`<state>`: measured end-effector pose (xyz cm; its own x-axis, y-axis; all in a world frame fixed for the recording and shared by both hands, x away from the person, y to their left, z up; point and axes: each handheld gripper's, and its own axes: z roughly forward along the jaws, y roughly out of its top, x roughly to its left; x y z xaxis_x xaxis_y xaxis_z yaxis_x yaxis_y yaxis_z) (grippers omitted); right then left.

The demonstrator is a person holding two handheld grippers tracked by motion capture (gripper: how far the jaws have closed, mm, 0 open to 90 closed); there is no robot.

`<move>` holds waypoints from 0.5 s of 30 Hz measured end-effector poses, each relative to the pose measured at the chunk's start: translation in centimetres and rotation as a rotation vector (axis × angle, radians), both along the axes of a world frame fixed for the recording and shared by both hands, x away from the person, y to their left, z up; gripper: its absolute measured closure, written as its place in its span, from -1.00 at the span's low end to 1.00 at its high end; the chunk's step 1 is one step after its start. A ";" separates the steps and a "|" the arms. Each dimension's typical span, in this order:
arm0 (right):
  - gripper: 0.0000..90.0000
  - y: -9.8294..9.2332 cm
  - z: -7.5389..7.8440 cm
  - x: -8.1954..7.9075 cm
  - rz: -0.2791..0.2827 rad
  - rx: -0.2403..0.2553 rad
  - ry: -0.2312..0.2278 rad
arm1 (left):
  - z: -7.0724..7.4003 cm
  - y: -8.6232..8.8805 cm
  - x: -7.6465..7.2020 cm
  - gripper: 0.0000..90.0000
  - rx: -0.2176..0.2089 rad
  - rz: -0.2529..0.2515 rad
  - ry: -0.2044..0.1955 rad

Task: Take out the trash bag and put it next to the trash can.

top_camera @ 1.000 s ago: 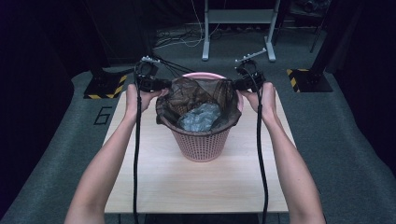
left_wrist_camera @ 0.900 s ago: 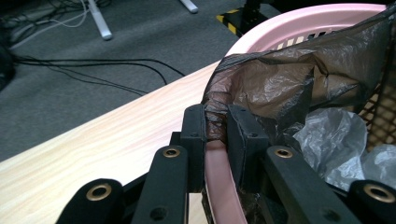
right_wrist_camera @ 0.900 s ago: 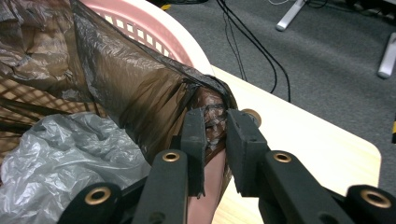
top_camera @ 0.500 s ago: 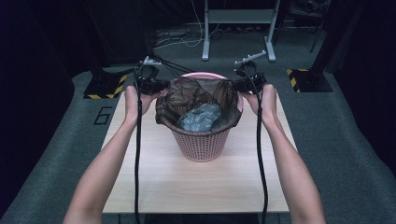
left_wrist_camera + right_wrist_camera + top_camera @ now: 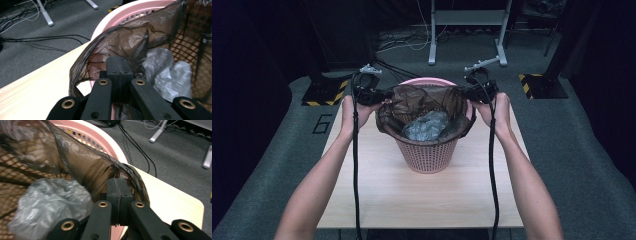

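Observation:
A pink plastic basket [image 5: 427, 155] stands in the middle of the wooden table [image 5: 422, 200]. A thin brown bin bag [image 5: 424, 100] lines it, with crumpled grey plastic [image 5: 426, 125] inside. My left gripper [image 5: 382, 95] is shut on the bag's left edge, at the basket's rim. My right gripper [image 5: 467, 94] is shut on the bag's right edge. In the left gripper view the jaws meet on the brown film [image 5: 125, 42] beside the pink rim [image 5: 117, 20]. In the right gripper view the closed jaws pinch the film [image 5: 100, 170] next to the rim [image 5: 100, 137].
The table stands on grey carpet [image 5: 272, 165]. Behind it are a white stand's legs [image 5: 467, 40], loose cables [image 5: 397, 45] and two black bases with yellow hazard stripes [image 5: 324, 92]. Each gripper's black cable [image 5: 355, 165] trails back along the forearm.
Both grippers have lifted the bag's edges slightly higher and held their grip; the basket has stayed in place.

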<state>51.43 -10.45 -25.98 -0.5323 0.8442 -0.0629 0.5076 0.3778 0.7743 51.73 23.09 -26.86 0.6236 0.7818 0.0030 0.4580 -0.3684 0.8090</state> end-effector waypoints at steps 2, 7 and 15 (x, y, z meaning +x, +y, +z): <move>1.00 -0.1 0.3 -0.6 0.014 0.006 -0.009 | 0.1 0.1 -0.5 1.00 0.005 -0.012 0.001; 1.00 -0.2 0.7 -2.3 0.058 0.049 -0.017 | 0.3 0.0 -1.6 1.00 -0.016 -0.050 0.015; 1.00 1.0 1.2 -3.0 0.137 0.111 0.000 | 1.1 -1.1 -2.3 1.00 -0.070 -0.116 0.029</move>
<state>48.45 -9.45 -24.77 -0.6430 0.7654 0.0265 0.4572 0.3559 0.8150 49.41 22.00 -25.75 0.7090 0.7018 -0.0685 0.4392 -0.3634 0.8216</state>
